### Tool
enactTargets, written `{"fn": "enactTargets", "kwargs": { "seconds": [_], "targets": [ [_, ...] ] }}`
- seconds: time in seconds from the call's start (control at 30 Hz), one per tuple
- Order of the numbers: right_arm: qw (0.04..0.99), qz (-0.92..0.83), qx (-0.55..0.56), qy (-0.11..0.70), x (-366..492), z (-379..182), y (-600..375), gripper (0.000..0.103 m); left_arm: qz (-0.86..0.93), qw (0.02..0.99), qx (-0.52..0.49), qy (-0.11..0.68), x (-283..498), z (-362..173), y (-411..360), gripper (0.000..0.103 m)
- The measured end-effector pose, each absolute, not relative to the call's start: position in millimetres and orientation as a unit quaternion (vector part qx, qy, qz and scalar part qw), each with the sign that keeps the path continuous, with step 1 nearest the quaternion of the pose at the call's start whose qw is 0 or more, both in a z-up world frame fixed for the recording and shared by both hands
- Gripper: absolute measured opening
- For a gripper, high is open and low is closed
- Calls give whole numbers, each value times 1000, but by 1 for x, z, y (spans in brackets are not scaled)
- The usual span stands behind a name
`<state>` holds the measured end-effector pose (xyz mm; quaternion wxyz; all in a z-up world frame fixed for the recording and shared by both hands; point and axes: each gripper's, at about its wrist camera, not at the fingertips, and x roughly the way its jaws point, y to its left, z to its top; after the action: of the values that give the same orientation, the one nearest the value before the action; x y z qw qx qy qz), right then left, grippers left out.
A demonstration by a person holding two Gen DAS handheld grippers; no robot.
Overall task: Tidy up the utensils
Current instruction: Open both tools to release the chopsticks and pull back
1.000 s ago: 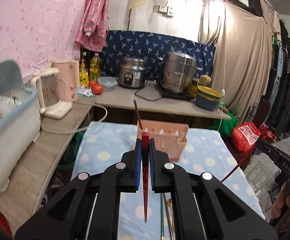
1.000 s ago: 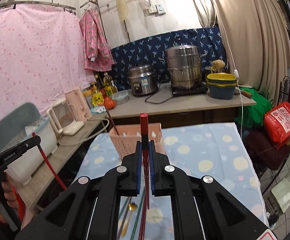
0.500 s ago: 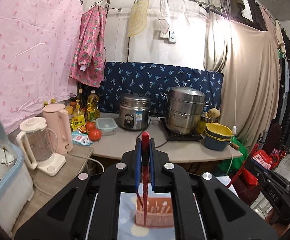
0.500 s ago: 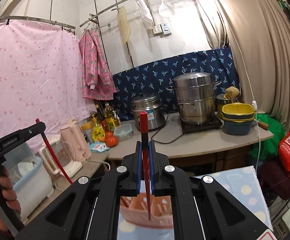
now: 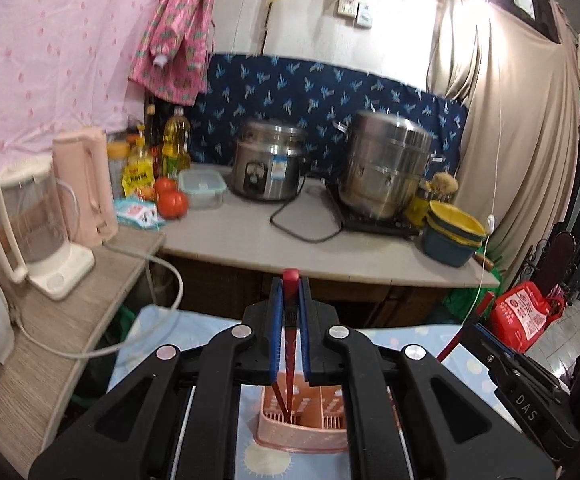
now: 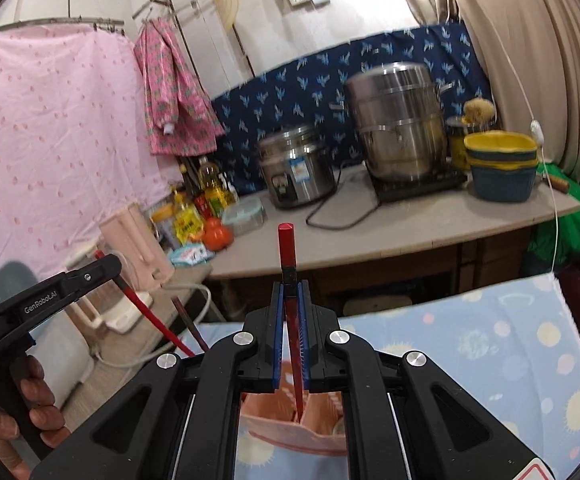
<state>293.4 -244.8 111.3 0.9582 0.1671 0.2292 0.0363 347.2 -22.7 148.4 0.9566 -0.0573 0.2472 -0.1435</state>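
Note:
My left gripper (image 5: 290, 292) is shut on a red chopstick (image 5: 288, 356) held upright, its tip down inside the pink slotted utensil basket (image 5: 301, 434), beside a darker chopstick standing there. My right gripper (image 6: 290, 300) is shut on another red chopstick (image 6: 290, 300), its tip pointing down into the same basket (image 6: 286, 420). The left gripper also shows at the left of the right wrist view (image 6: 102, 266), and the right gripper at the right of the left wrist view (image 5: 485, 328).
The basket stands on a blue dotted tablecloth (image 6: 489, 344). Behind it is a counter (image 5: 329, 248) with a rice cooker (image 5: 268, 166), a steel steamer pot (image 5: 385, 168), stacked bowls (image 5: 451, 236), tomatoes and bottles. A blender (image 5: 34, 216) and a pink kettle stand at left.
Both grippers have tilted downward and lowered, so the basket sits directly beneath them and both chopstick tips now reach into it.

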Motion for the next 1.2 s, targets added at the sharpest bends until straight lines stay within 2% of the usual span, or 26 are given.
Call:
{"fn": "enactTargets", "kwargs": {
  "seconds": [0.07,0.1,0.13,0.2,0.33,0.63,1.2],
  "targets": [
    [956,31,175,232,290,103,-247,16,-140,954,-57,257,345,136,-23,11],
    [955,30,180,235,287,100,-249,19,-140,954,-58,260,343,133,-22,23],
    [954,30,182,235,283,98,-250,24,-135,954,-61,260,339,130,-20,41],
    [956,23,181,231,275,98,-251,27,-125,957,-63,254,330,130,-17,52],
    [958,13,172,229,253,99,-251,32,-124,957,-56,256,312,128,-13,52],
    [958,7,135,254,182,84,-239,33,-123,949,-50,286,251,103,-4,52],
    [918,-7,94,385,19,-29,-209,33,-125,905,-15,406,100,-25,7,52]
  ]
}}
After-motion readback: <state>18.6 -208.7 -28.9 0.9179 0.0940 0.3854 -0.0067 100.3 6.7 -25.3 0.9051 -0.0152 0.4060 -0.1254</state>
